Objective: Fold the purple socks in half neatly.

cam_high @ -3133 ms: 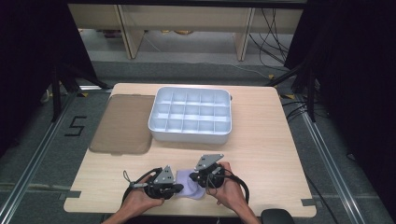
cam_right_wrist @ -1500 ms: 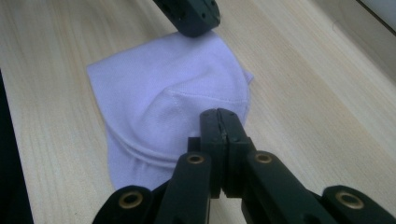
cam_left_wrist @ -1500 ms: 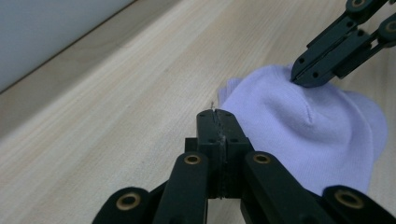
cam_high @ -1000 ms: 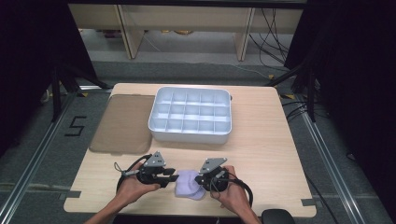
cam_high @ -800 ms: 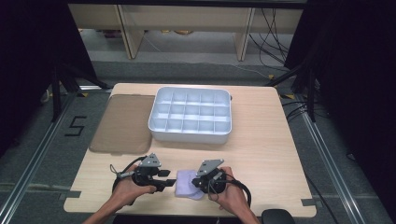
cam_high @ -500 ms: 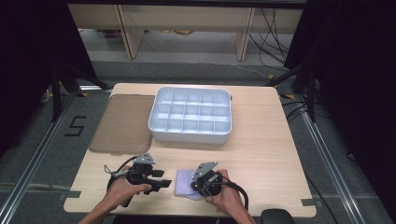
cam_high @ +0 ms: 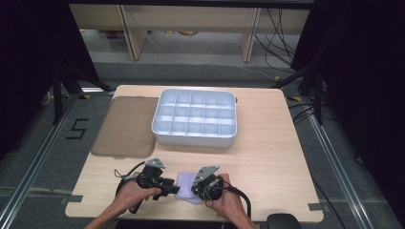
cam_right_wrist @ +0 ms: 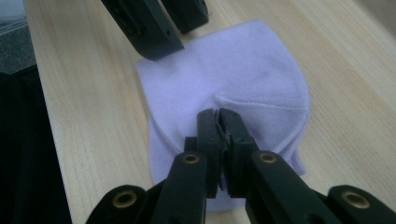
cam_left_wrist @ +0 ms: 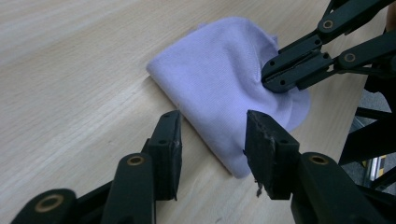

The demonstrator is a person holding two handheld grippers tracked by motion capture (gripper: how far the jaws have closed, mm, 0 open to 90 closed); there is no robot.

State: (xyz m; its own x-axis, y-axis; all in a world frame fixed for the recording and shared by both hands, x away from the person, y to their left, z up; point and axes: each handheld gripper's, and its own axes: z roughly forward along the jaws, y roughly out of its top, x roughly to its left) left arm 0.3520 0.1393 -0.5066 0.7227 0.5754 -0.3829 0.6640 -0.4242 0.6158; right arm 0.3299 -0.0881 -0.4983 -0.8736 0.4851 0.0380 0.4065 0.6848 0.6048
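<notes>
A: High view first. Where is the cloth?

B: The lilac cloth (cam_high: pixel 187 187) lies folded on the worktop (cam_high: pixel 267 157), close to its near edge, between the 2 hands. The left hand-held gripper (cam_high: pixel 168 187) comes at it from the left, the right hand-held gripper (cam_high: pixel 195 187) from the right.

A: Room to move?

B: Bare wood runs to the right of the hands and up to the white compartment tray (cam_high: pixel 195 118), which sits well apart from the cloth. A flat brown lid (cam_high: pixel 125 125) lies just beside the tray, at the worktop's left edge. From here the jaw tips are too small to read.

A: Left gripper view?

B: The left hand-held gripper (cam_left_wrist: pixel 212 135) is released: its jaws have just been closing but stand apart, 1 on each side of the cloth's (cam_left_wrist: pixel 219 79) near folded edge, pressing on nothing. Beyond, the right hand-held gripper (cam_left_wrist: pixel 275 81) is clenched on the cloth's far side, puckering the fabric there. The worktop's edge cuts in at the right; past it only dark frame parts show, hard to make out.

A: Right gripper view?

B: The right hand-held gripper (cam_right_wrist: pixel 218 123) is grasping the cloth (cam_right_wrist: pixel 233 79); its jaws meet on a pinch of fabric beside a stitched seam. The cloth's near part is hidden under them. The left tool's jaws are cut off by the top edge. The worktop ends at the left, dark beyond.
</notes>
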